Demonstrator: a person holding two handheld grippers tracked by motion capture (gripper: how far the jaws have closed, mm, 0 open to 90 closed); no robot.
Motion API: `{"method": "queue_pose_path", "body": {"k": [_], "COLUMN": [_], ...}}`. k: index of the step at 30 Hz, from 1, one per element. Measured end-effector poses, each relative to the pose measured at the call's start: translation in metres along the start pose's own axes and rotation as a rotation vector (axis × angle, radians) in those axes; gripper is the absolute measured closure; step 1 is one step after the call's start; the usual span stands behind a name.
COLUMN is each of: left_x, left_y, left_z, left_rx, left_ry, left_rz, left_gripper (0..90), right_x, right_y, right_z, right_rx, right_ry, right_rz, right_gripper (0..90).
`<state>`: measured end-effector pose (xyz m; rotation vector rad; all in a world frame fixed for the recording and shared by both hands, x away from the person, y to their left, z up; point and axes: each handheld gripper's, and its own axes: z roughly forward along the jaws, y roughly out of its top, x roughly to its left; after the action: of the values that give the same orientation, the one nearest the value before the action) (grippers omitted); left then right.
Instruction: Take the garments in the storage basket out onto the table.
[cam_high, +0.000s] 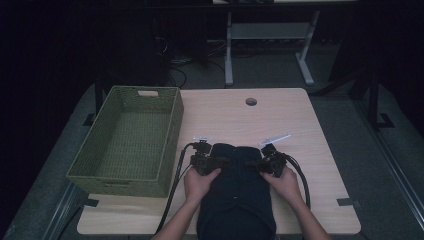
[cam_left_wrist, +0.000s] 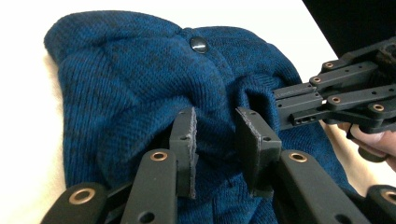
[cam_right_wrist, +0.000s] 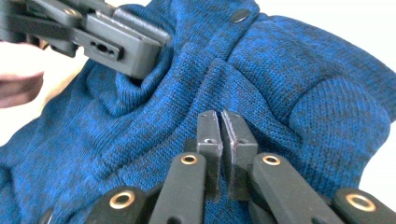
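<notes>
We see the sweater (cam_high: 237, 195) on the table (cam_high: 300, 130) at its near edge, the basket (cam_high: 131, 142) to its left, and one hand-held gripper (cam_high: 220, 161) at each side, left and right (cam_high: 255, 164).

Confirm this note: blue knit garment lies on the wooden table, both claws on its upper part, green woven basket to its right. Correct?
Not quite. The green woven basket sits to the left of the blue knit garment, beside the left claw, as the high view shows. The right claw and the wooden table are as noted.
</notes>
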<state>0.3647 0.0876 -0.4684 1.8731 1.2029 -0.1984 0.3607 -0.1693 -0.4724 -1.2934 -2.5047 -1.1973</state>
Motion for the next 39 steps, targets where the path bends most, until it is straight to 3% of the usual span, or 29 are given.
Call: {"method": "queue_pose_path", "body": {"k": [2,6,9,10,12,14,16,20,25,39], "left_x": [-0.006,-0.01,-0.009,-0.009,-0.007,-0.002,0.002,-0.003,-0.007,-0.013], "left_y": [0.0,0.004,0.005,0.003,0.002,-0.002,-0.006,-0.01,-0.019,-0.021], "left_z": [-0.005,-0.014,-0.02,-0.02,-0.019,-0.015,-0.012,-0.014,-0.016,-0.007], "left_rx": [-0.021,-0.057,-0.053,-0.04,-0.021,0.005,0.01,0.012,0.023,0.045], "left_ry": [0.004,-0.012,-0.004,0.005,0.015,0.01,-0.001,0.013,-0.002,-0.024], "left_rz": [0.025,0.036,0.039,0.047,0.046,0.017,-0.004,0.013,0.023,0.052], "left_gripper": [65.2,64.8,64.9,65.4,65.5,65.4,64.1,63.9,64.4,65.4], "right_x": [0.002,0.009,0.015,0.016,0.017,0.015,0.009,0.011,0.011,0.016], "right_y": [0.001,0.003,0.003,0.001,0.0,-0.005,-0.011,-0.014,-0.019,-0.034], "right_z": [-0.006,-0.014,-0.015,-0.013,-0.011,-0.003,-0.001,-0.005,-0.01,-0.019], "right_rx": [-0.006,-0.042,-0.038,-0.035,-0.022,0.03,0.009,0.014,0.014,0.01], "right_ry": [0.014,0.054,0.061,0.089,0.086,0.064,0.086,0.059,0.053,0.058], "right_rz": [-0.02,-0.04,-0.06,-0.071,-0.07,-0.078,-0.06,-0.09,-0.098,-0.064], "right_gripper": [76.6,75.8,76.1,76.9,76.8,76.8,78.3,79.8,80.1,79.8]}}
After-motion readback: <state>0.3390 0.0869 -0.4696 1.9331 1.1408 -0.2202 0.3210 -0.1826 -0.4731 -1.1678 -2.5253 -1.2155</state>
